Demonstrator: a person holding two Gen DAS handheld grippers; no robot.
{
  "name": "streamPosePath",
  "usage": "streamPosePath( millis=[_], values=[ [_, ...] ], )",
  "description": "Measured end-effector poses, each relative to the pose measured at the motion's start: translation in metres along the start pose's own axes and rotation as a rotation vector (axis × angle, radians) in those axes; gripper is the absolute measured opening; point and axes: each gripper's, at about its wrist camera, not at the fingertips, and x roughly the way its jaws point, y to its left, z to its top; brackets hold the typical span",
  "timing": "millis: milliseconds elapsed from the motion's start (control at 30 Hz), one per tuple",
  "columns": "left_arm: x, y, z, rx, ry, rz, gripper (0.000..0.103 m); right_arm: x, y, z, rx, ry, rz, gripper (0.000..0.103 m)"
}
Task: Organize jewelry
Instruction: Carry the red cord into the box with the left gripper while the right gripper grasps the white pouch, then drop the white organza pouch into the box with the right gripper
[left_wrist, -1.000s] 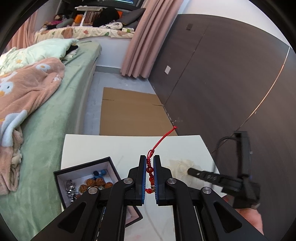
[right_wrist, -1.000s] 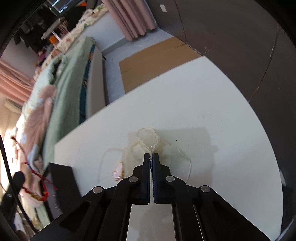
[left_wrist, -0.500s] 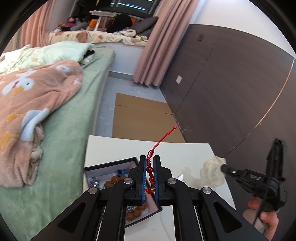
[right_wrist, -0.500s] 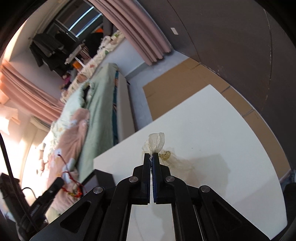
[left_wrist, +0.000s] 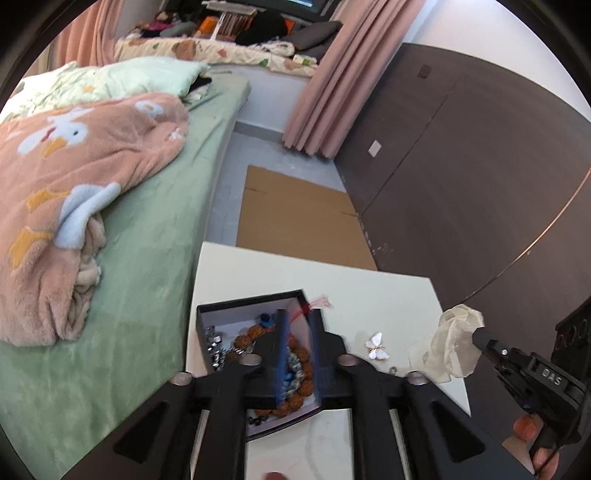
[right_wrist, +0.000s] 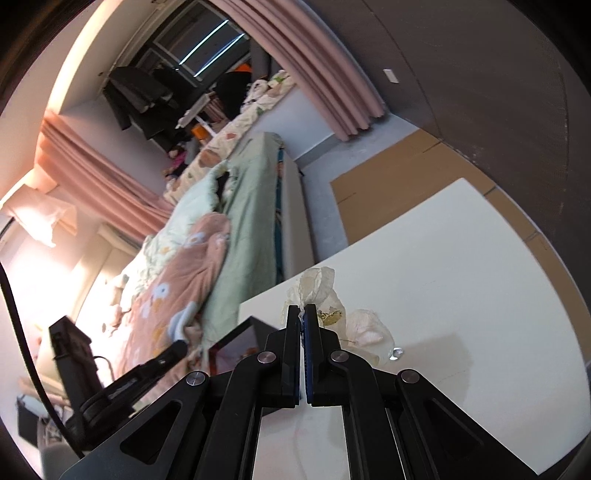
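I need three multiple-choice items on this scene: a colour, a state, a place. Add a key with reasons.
1. The jewelry box is: A black, B red, C white.
2. The right gripper is: A open, B shut on the sheer pouch, C out of view.
3. The butterfly brooch lies: A inside the box, B on the table beside the box, C inside the pouch.
Key: 1 A, its walls are black; 2 B, its tips pinch the fabric; 3 B, it rests on the table.

the only readable text is "das", in pale raised letters on the black body of the right gripper (left_wrist: 476, 334), at the lower right of the left wrist frame. nothing else can be read.
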Motion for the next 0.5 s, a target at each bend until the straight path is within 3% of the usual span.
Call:
streamPosePath(
  millis=[33,67,100,500],
  values=[
    [0.0,0.003,0.0,-0.013,0.001,-0.002,0.059,0.001,0.003,-0.002,-0.002,0.003,0.013,0.003],
    [-0.002,0.005,0.0,-0.023,-0.006,-0.006,0.082,0.003,0.006,-0.004,-0.003,0.007,0.027,0.003],
    [-0.007,0.009,0.001,-0.04,-0.029,-0.009,0.086,0.005,0.009,-0.005,-0.005,0.01,0.037,0.003],
    [-0.032,0.038,0.014,-0.109,-0.113,-0.024,0.086,0.039,0.056,-0.028,-0.058,0.058,0.17,0.003]
  ],
)
